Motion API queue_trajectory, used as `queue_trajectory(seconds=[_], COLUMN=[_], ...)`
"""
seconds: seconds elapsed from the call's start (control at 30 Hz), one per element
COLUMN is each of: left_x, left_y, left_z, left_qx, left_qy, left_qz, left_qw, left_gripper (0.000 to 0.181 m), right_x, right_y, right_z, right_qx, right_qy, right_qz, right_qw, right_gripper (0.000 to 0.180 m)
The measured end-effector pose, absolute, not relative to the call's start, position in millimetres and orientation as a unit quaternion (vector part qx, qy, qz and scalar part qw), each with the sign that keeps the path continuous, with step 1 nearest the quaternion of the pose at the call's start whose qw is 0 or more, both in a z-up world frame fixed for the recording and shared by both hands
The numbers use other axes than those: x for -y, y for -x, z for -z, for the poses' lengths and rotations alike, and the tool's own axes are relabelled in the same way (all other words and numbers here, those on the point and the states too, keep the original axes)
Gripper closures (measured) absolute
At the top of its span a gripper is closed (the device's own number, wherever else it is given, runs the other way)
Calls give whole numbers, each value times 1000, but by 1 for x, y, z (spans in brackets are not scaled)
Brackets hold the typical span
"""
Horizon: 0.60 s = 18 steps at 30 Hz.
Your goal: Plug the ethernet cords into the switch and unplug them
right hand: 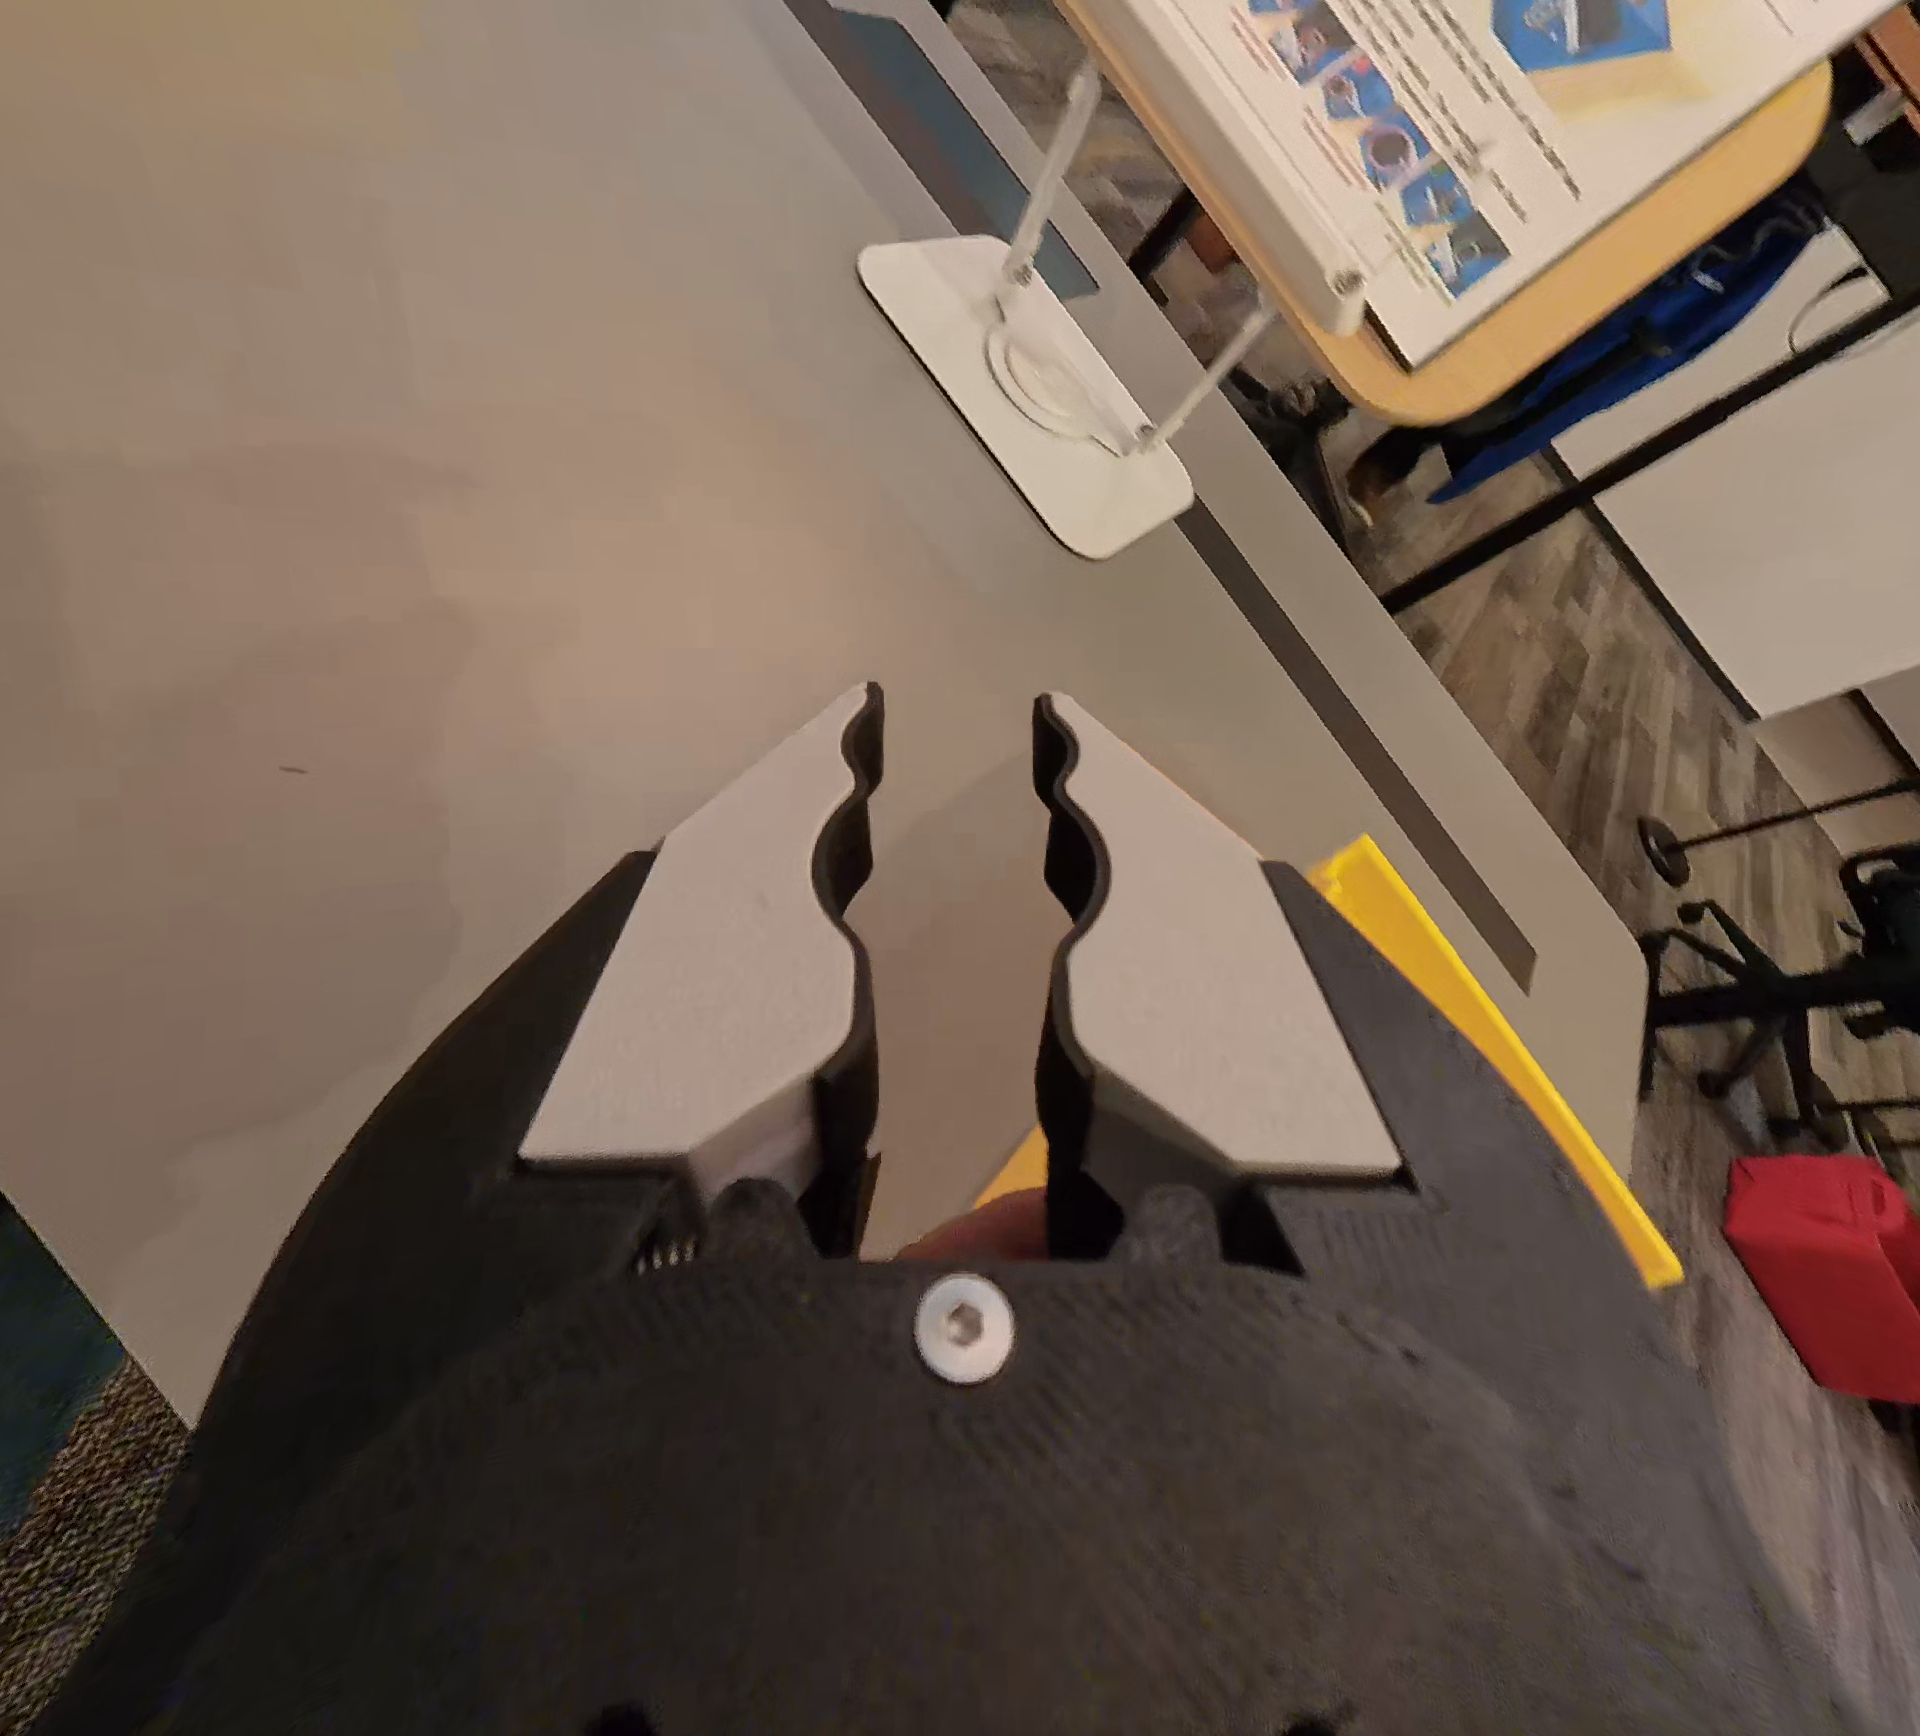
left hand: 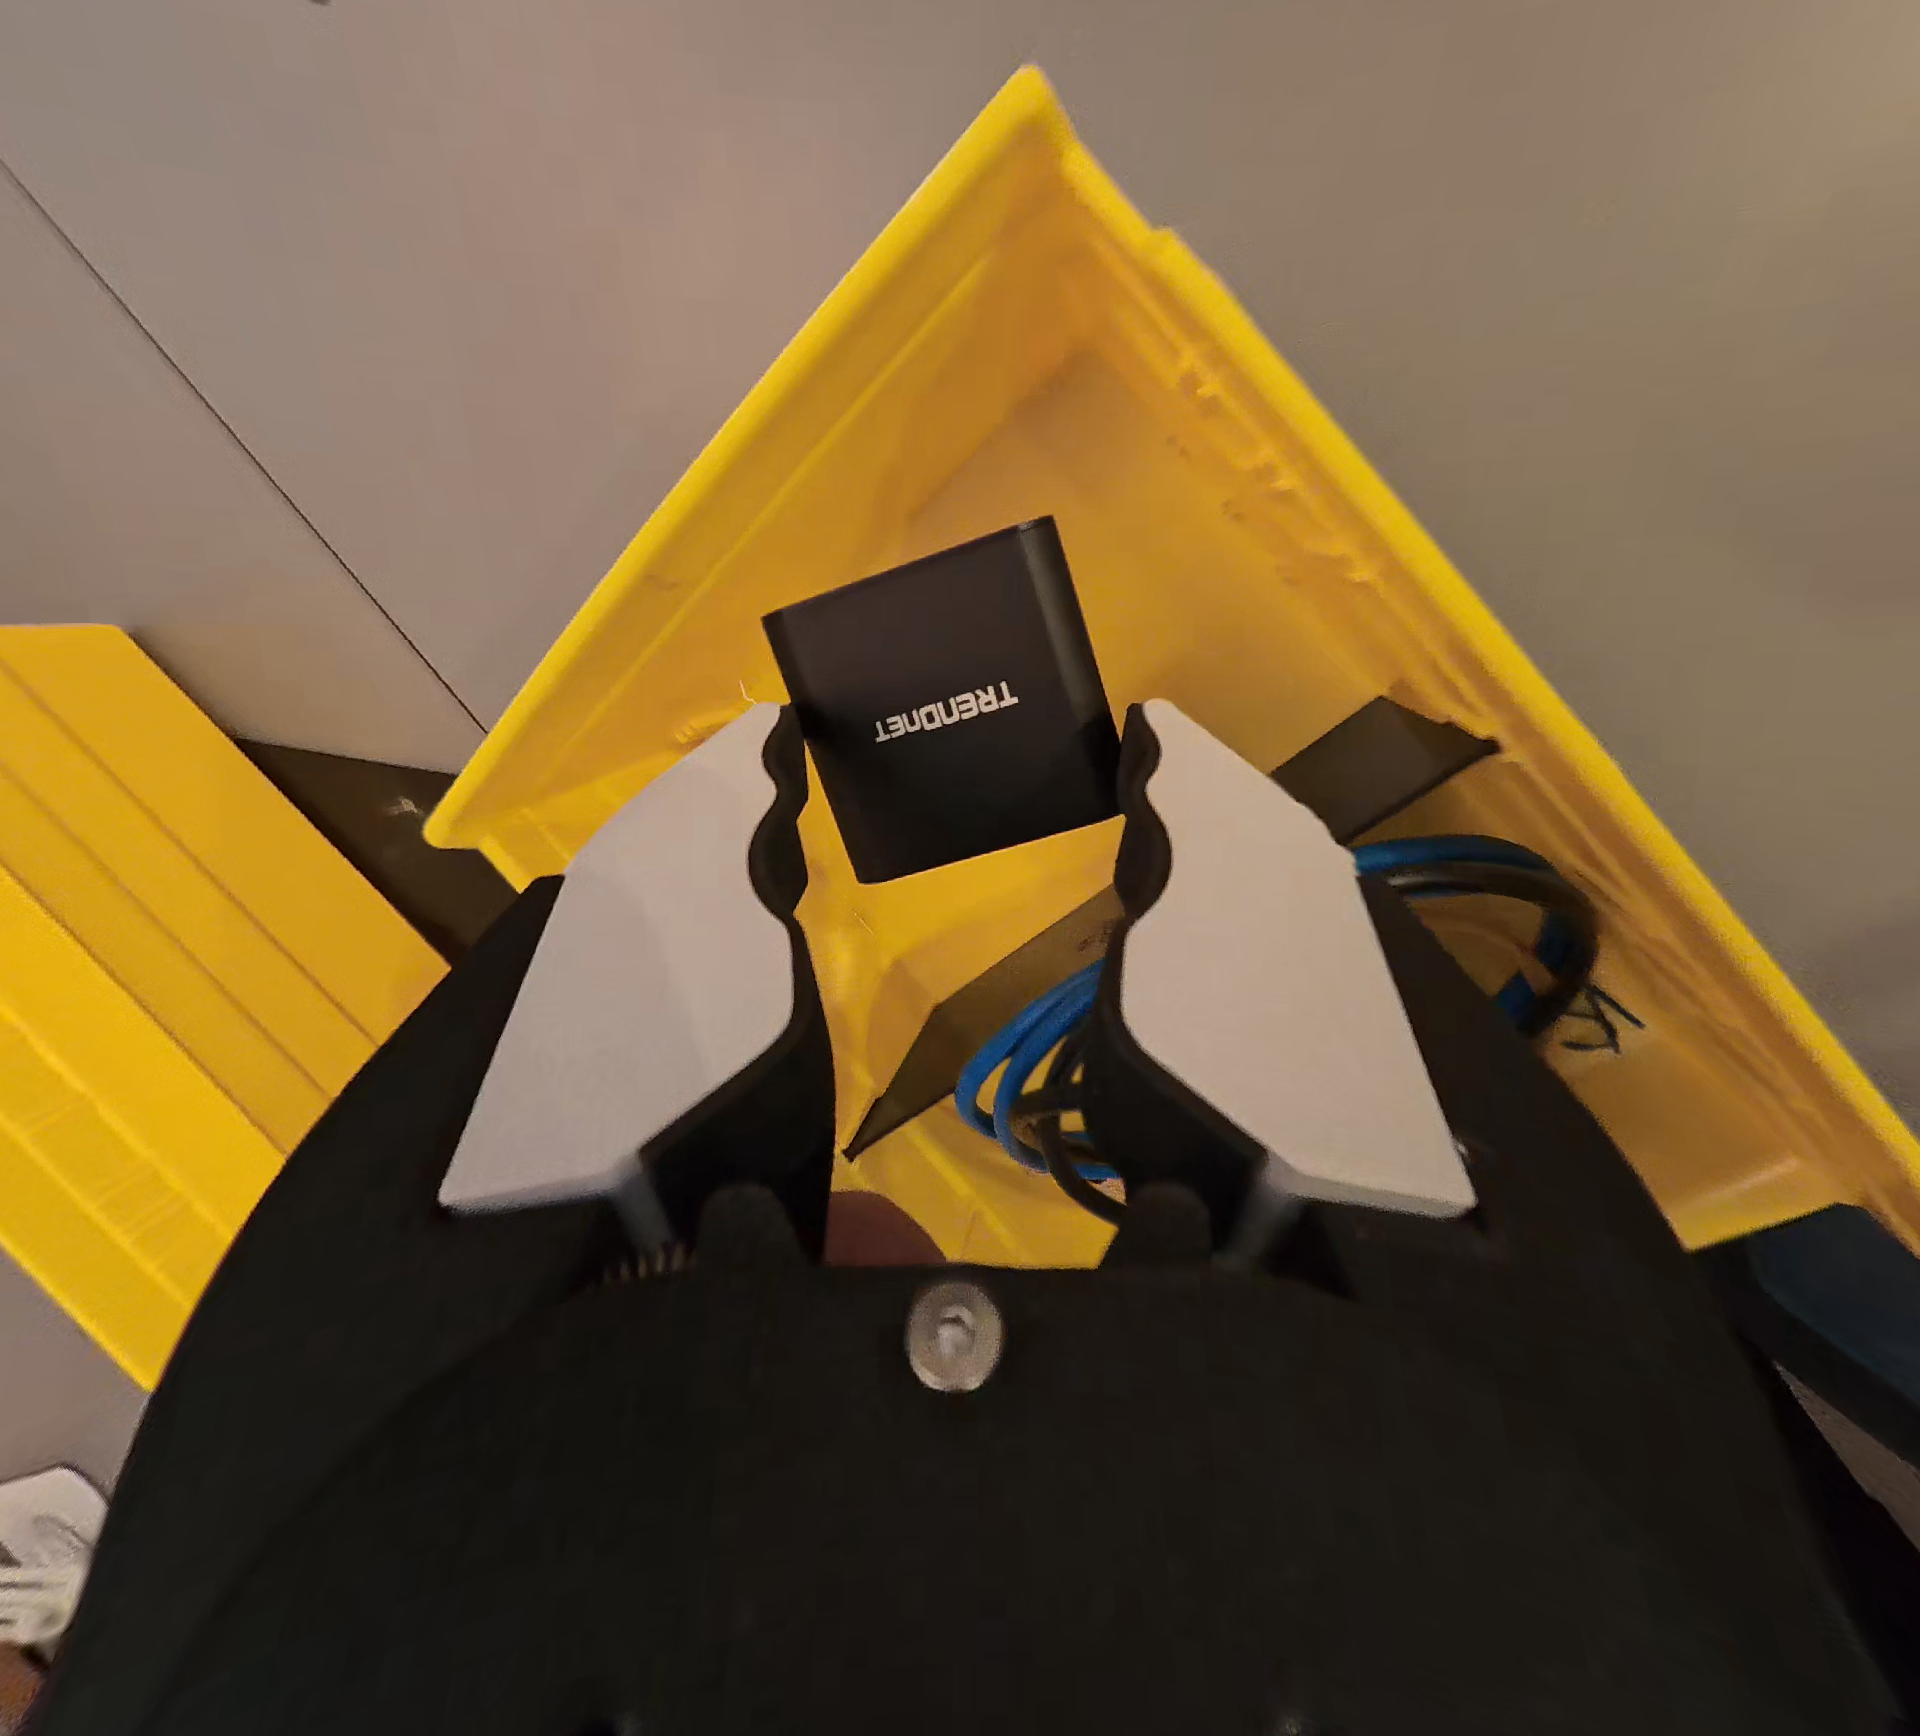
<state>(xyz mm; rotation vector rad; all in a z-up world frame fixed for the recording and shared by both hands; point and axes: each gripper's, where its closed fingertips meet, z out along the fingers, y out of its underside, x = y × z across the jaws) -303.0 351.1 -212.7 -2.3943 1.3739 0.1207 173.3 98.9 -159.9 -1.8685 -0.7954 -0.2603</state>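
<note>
Black switch [left hand: 940, 704] sits clamped between the left gripper [left hand: 951, 756] fingertips, lifted over the yellow bin [left hand: 1299, 543]; blue cords [left hand: 1029, 1063] lie nearer, below. Right gripper [right hand: 958, 720], slightly parted, holds nothing.

Blue cords [left hand: 1023, 1068] partly hidden behind left gripper fingers [left hand: 1236, 948].
</note>
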Motion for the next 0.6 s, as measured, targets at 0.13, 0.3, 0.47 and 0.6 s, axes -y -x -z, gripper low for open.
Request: queue_trajectory(seconds=[0.13,0.3,0.47,0.6], left_x=[-336,-292,-234,-189], left_y=[278,209,134,86], left_z=[186,152,134,123], left_qx=[-510,-587,-681,-741], left_qy=[832,769,679,595], left_qz=[-11,65,127,173], left_qw=[217,243,245,259], left_gripper=[123,123,123,123], right_x=[-107,-118,-131,-140], right_y=[-130,-56,0,24], right_z=[159,159,153,139], right_qx=[385,444,475,466], right_qy=[751,712,669,640], right_qz=[81,-33,-140,-206], right_qw=[531,543,554,575], right_gripper=[147,132,116,105])
